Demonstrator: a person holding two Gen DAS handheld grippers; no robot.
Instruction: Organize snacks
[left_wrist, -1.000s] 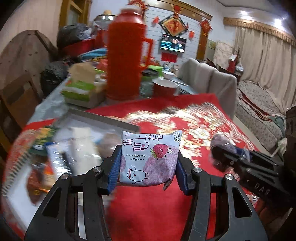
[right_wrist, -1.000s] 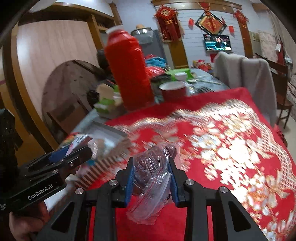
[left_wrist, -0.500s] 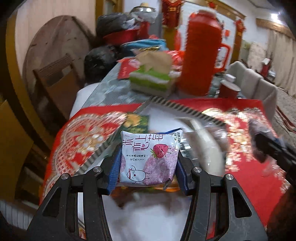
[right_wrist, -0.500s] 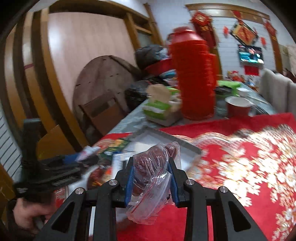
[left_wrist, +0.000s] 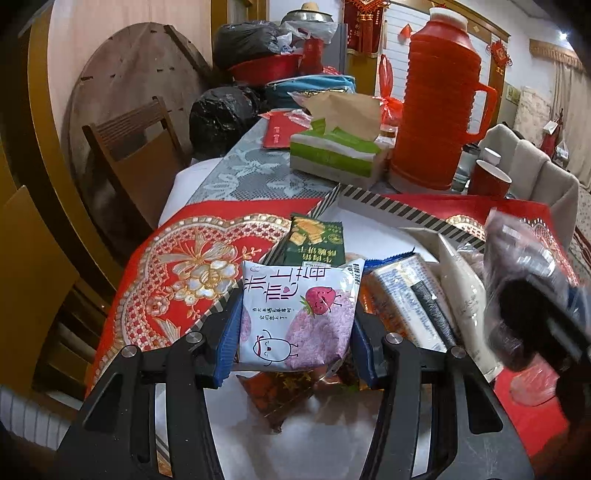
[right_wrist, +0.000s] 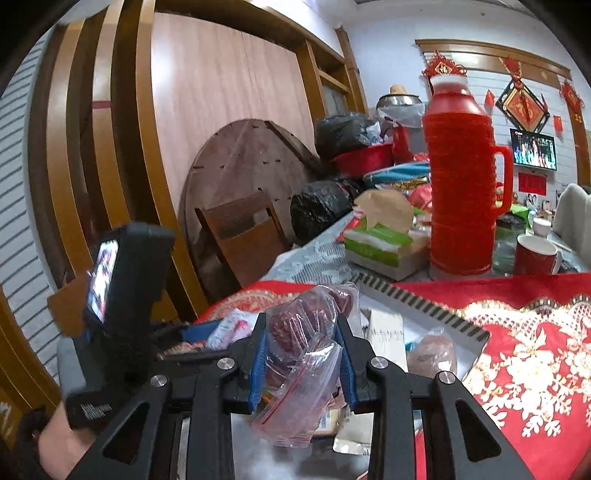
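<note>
Nearest, the left gripper (left_wrist: 295, 325) has its blue pads closed on the two side edges of a white strawberry snack packet (left_wrist: 297, 317), held flat and upright over the tray (left_wrist: 399, 210). That packet looks light and puffy, a sealed foil pillow with air in it, so it should give under pressure and could slide out if the squeeze eases; the side seams, where it is held now, seem the sensible place, since the middle would only crush whatever is inside.

Beside it, the right gripper (right_wrist: 301, 354) is closed around a clear zip bag of dark red fruit (right_wrist: 306, 332) (dried dates, by the look, though I can't be sure). The loose lower half of the bag hangs limp below the pads, crinkled and slippery-looking. I'd judge it heavier than the packet and floppy, best pinched across the lumpy contents as it is now, not by the empty film.

Under both lies the striped-rimmed tray, already holding a green cracker packet (left_wrist: 314, 240), a long white-and-blue wrapper (left_wrist: 406, 295), a dark red packet (left_wrist: 280, 395) and a small wrapped bun (right_wrist: 432, 354). The tray rests on a red embroidered cloth (left_wrist: 177, 273) over the worktop.

Farther back stand a green tissue box (left_wrist: 334, 155), a tall red thermos (left_wrist: 432, 103) and a red cup (left_wrist: 489, 182), well apart from the tray's contents.
</note>
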